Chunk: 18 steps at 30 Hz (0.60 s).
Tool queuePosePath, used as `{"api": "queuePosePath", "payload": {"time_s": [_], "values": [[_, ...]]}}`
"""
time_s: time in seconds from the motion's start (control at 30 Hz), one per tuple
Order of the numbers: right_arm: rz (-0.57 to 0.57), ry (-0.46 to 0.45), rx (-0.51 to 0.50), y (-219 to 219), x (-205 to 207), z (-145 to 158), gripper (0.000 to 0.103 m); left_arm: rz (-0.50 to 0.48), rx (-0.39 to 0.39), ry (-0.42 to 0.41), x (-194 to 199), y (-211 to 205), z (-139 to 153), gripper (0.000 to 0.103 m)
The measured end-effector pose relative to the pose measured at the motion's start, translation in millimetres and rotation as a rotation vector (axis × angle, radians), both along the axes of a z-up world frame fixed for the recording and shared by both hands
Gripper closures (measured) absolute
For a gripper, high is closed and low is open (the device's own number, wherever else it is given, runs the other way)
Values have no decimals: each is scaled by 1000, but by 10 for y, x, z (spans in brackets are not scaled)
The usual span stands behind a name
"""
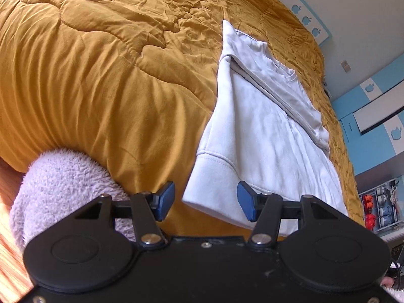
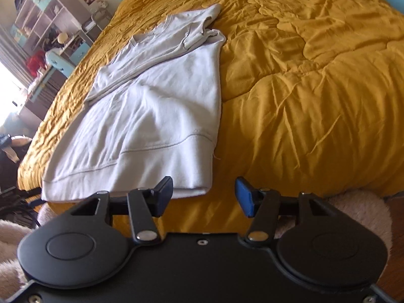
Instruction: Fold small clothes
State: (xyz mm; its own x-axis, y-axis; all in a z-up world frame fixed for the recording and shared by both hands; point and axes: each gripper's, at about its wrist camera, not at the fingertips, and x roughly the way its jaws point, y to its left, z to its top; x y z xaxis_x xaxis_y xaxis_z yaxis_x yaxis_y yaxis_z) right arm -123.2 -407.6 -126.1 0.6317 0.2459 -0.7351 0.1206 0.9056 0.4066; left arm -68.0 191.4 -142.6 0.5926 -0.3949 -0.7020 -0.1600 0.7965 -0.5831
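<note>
1. Left wrist view showed the left gripper (image 1: 205, 200) low at the near edge of the bed (image 1: 106, 80), its blue-padded fingers (image 1: 165, 200) spread apart with nothing between them.
2. A white sweatshirt (image 1: 265, 136) lay on the mustard quilt, partly folded: one sleeve (image 1: 282, 85) was laid across the upper body, and the ribbed hem (image 1: 214, 179) faced the gripper.
3. The hem's near corner sat just past the fingertips, between them in the view; I could not tell whether the right-hand pad touched the cloth.
4. A fuzzy lilac fabric (image 1: 60, 186) showed at lower left, against the quilt's edge.
5. Right wrist view showed the right gripper (image 2: 204, 197) likewise low at the bed's edge, fingers (image 2: 243, 197) apart and holding nothing.
6. From there the sweatshirt (image 2: 156, 116) lay left of centre, its hem (image 2: 141, 174) just beyond the left finger, while bare quilt (image 2: 315, 101) filled the right side.
7. Shelves (image 2: 43, 20) stood against the far wall at upper left.
</note>
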Motion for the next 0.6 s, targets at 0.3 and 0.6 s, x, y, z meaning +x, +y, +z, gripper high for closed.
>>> {"api": "queuePosePath", "payload": {"time_s": [0.3,0.6], "values": [[-19,13,216,-112,105,-163,46,-12,-144,45,202,130,-162,46],[-23,50,342,-129,192,-293,42,-23,-317,34,141,255,-246,53]]}}
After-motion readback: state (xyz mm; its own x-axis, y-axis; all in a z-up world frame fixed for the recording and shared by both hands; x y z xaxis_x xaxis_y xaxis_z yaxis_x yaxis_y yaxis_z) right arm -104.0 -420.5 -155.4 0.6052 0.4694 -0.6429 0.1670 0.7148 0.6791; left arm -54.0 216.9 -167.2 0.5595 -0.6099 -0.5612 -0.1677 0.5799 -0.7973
